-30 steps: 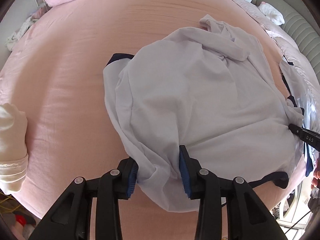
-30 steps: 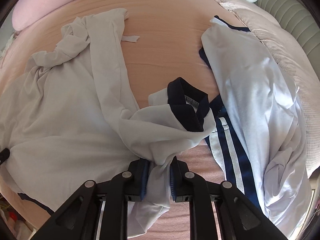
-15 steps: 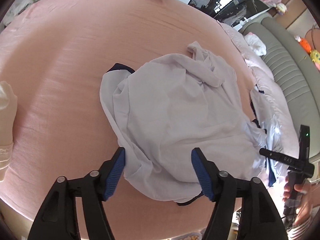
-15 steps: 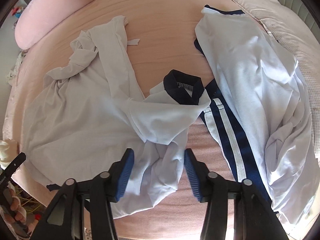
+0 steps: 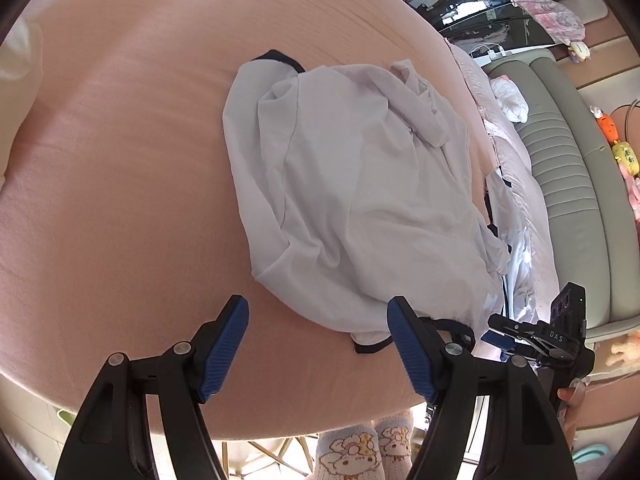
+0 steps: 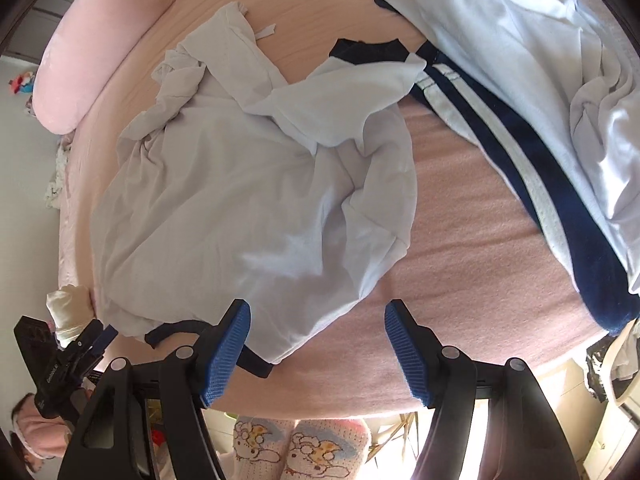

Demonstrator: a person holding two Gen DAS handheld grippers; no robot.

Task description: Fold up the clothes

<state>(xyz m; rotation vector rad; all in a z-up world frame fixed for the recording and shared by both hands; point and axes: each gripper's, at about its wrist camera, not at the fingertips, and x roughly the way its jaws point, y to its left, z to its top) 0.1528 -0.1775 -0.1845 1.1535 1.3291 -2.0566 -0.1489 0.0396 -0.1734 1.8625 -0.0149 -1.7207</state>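
Shirt (image 5: 360, 200) lies crumpled on bed (image 5: 120, 200) near front edge, unfolded. Left gripper (image 5: 318, 344) and right gripper (image 6: 318, 346) jaws spread, empty, hovering at hem, likely repositioning for regrasp.

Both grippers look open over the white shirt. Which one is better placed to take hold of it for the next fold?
Probably the right gripper: the white shirt hem reaches its inner finger. The left gripper has mostly bare bed between its fingers.
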